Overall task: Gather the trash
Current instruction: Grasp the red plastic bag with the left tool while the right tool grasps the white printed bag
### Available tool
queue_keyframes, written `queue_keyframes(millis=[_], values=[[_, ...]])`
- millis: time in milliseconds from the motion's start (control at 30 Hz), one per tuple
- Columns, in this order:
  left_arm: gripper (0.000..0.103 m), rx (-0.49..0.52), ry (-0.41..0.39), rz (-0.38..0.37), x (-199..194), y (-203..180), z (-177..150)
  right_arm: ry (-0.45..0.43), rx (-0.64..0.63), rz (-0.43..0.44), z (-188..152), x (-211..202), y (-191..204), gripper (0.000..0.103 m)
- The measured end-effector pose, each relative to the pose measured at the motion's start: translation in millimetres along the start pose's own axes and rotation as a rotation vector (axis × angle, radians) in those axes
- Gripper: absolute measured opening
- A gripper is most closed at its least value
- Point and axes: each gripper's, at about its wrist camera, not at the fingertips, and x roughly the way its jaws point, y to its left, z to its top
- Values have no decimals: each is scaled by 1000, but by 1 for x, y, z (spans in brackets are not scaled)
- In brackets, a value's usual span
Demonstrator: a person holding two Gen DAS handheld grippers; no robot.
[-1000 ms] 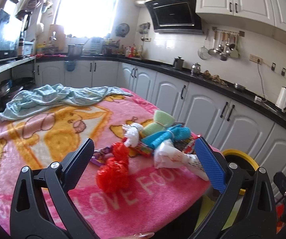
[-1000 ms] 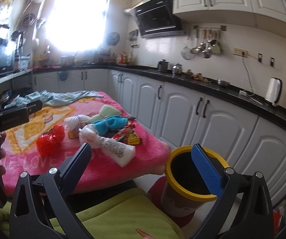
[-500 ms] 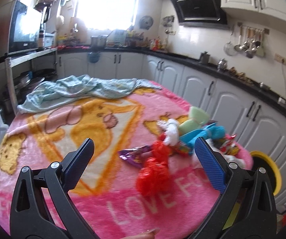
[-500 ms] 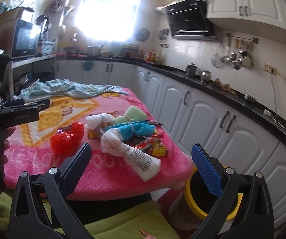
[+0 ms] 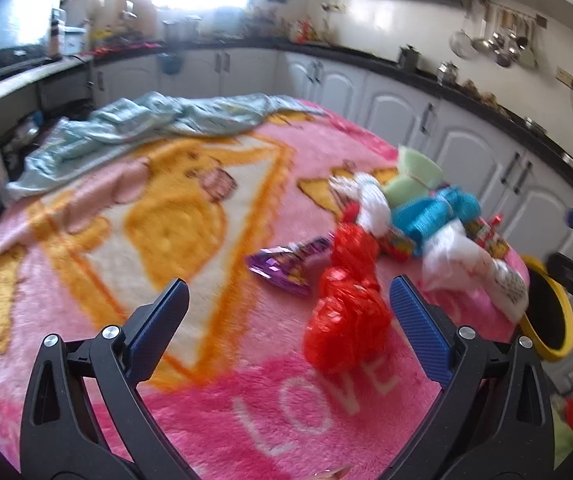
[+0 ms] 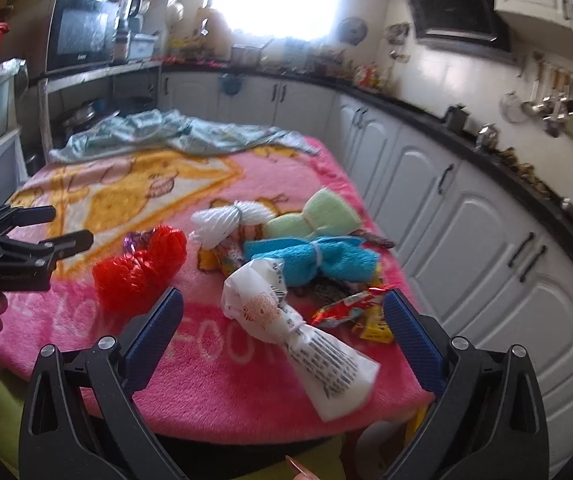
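Note:
A pile of trash lies on the pink blanket [image 5: 126, 208] at the table's right side. A crumpled red plastic bag [image 5: 346, 308] [image 6: 138, 276] is nearest, just inside the right finger of my open, empty left gripper [image 5: 286, 320]. Behind it lie a purple wrapper [image 5: 282, 264], a white bundle [image 6: 226, 220], a green sponge [image 6: 318, 220], a blue cloth [image 6: 318, 260], a white knotted bag [image 6: 306, 332] and snack wrappers [image 6: 358, 312]. My right gripper [image 6: 282, 328] is open and empty above the white knotted bag. A yellow-rimmed bin [image 5: 550, 316] stands beyond the table's right edge.
A light blue cloth [image 5: 146, 124] [image 6: 158, 132] is bunched at the table's far side. White kitchen cabinets [image 6: 466, 208] and a black counter run along the right and back. The left gripper [image 6: 14, 252] shows at the left of the right wrist view. A green cushion [image 6: 14, 420] lies below the table's front edge.
Both grippers have moved forward and lower over the table. The red bag is now close to the left gripper's right finger; the white knotted bag now lies between the right gripper's fingers.

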Motion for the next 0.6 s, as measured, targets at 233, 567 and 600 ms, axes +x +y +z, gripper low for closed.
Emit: queue_keyframes(millis=[233, 567, 600], values=[[92, 40, 82, -65, 28, -8, -4, 134, -41, 76, -1, 55, -8, 97], [84, 9, 192, -167, 62, -11, -6, 233, -104, 182, 1, 94, -4, 79], [82, 6, 199, -167, 63, -10, -7, 247, -108, 194, 0, 98, -3, 75]])
